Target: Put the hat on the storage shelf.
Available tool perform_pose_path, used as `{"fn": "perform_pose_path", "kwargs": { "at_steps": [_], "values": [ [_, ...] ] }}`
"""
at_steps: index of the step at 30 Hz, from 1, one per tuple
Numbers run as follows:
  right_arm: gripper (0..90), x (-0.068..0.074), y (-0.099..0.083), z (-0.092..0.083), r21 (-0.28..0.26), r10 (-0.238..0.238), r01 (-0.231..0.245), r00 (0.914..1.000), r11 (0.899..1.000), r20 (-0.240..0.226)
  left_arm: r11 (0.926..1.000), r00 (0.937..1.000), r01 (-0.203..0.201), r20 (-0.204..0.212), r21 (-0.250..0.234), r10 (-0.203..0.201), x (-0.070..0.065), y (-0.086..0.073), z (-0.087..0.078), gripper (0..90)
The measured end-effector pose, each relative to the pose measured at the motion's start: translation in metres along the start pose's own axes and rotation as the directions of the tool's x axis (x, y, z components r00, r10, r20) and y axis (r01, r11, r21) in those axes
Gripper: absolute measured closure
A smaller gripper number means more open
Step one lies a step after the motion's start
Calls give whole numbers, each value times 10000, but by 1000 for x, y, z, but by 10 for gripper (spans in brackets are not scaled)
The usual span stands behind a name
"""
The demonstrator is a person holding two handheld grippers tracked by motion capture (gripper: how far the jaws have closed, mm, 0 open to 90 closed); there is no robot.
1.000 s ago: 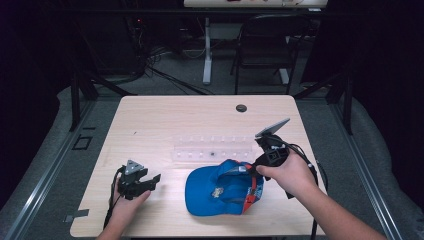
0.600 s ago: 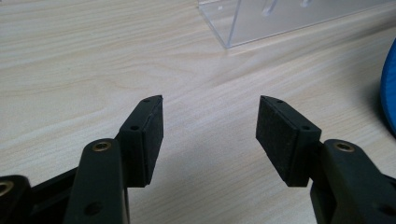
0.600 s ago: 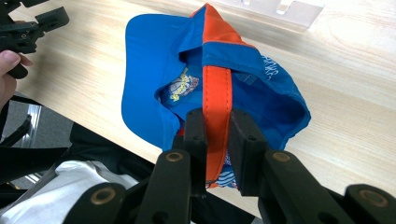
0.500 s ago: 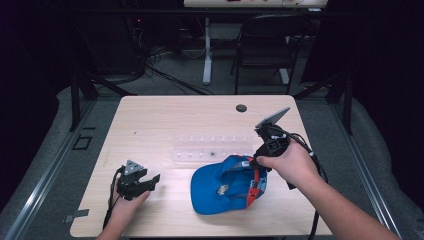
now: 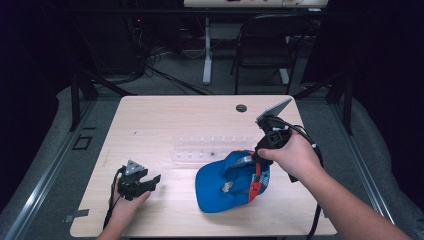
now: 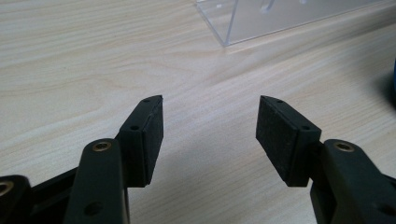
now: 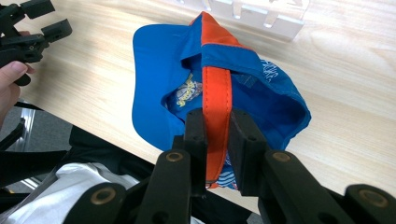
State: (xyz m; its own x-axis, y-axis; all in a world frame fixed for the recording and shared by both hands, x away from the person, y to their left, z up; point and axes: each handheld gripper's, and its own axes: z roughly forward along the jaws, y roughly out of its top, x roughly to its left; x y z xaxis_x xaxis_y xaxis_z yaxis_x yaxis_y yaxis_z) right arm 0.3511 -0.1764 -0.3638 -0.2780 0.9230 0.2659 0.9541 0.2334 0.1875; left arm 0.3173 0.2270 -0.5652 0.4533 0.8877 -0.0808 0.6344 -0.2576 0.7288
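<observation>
A blue cap with an orange strap lies upside down on the wooden table, front and right of centre. My right gripper is shut on that orange strap, its jaws pinching the band at the cap's back edge. At the front left, my left gripper rests low over the table, open and holding nothing; bare wood shows between its pads. The cap's brim points toward the left gripper.
A clear plastic rack lies across the table just behind the cap, its corner in the left gripper view. A small dark round thing sits near the far edge. Chair and cables stand beyond the table.
My right gripper has pulled the cap a little to the right and farther from me by its strap. The left gripper has stayed put.
</observation>
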Motion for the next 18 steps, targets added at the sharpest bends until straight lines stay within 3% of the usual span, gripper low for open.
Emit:
{"fn": "perform_pose_path", "kwargs": {
  "at_steps": [18],
  "values": [
    [784,12,12,-22,3,-121,121,9999,9999,-49,10000,10000,-29,18,39,29,0,0,1,421]
  ]
}}
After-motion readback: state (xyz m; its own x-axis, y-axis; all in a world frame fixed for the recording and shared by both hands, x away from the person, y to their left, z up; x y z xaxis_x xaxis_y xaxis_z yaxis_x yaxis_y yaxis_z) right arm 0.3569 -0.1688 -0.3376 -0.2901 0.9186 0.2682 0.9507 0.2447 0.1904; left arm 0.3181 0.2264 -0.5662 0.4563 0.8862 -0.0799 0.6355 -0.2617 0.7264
